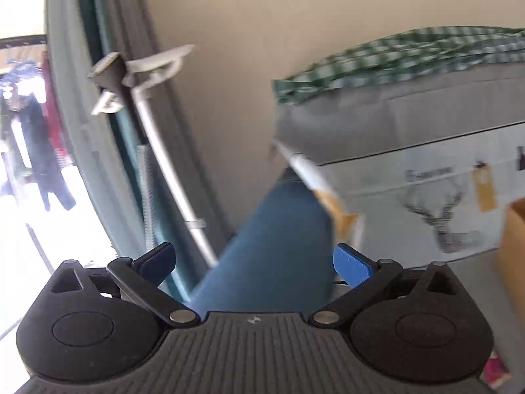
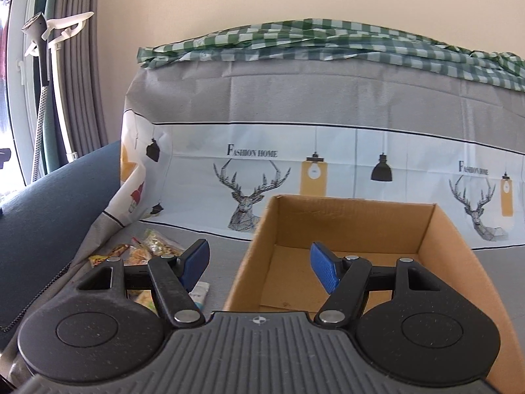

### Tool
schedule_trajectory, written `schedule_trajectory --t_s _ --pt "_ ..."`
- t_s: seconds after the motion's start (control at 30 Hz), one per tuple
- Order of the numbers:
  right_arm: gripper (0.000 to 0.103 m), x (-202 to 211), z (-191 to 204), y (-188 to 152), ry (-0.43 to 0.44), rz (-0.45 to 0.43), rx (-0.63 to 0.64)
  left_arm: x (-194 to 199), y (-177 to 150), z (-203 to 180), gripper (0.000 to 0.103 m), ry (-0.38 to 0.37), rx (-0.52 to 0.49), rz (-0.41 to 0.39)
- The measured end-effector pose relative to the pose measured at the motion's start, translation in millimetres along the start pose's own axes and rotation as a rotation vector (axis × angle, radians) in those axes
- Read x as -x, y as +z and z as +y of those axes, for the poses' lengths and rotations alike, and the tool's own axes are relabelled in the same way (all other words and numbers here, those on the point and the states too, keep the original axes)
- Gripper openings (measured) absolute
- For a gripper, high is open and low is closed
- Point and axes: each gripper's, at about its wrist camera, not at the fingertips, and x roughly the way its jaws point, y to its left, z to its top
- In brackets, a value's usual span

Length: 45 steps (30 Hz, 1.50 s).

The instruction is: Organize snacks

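A: Start close in. How does the right gripper [image 2: 259,267] stand?

B: Released, jaws spread wide with nothing between them. It hangs over the near left corner of the open cardboard box [image 2: 456,236], one blue pad inside the box wall and the other outside it.

A: And the snacks?

B: The snack packets [image 2: 149,249] lie in a small heap on the grey cloth, left of the box and partly behind the right gripper's left finger. A pale wrapper [image 2: 200,290] sits just beside the box wall, below that finger.

A: The left gripper [image 1: 254,262]?

B: Also released, fingers wide apart, gripping nothing. Its view is motion-blurred. Between the fingers, but farther off, shows a blue cushion [image 1: 275,239], not held.

A: Behind all that?

B: A deer-print cloth [image 2: 252,193] with "FASHION HOME" lettering and hanging lamps rises behind the box, and a green checked cloth [image 2: 295,37] lies bunched along its top. At far left a garment steamer [image 2: 41,65] stands by the grey curtain [image 2: 78,65], against a beige wall.
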Motion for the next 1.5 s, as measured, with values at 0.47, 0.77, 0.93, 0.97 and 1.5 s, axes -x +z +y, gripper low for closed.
schedule_trajectory --t_s 0.47,0.77,0.93,0.97,1.5 --pt "0.054 -43 100 -24 0.124 0.135 0.083 -102 -108 -65 0.044 -0.238 0.029 0.651" --pt "0.056 -87 136 -51 0.051 0.246 0.165 -119 -125 -85 0.060 -0.285 -0.100 0.721" --pt "0.062 -113 139 -65 -0.026 0.318 0.192 -118 -128 -84 0.053 -0.308 -0.131 0.710" --pt "0.063 -117 139 -67 -0.035 0.331 0.198 -117 -128 -82 0.048 -0.302 -0.132 0.704" --pt "0.032 -144 126 -88 -0.053 0.450 0.130 -93 -111 -2 0.013 -0.387 0.275 0.602"
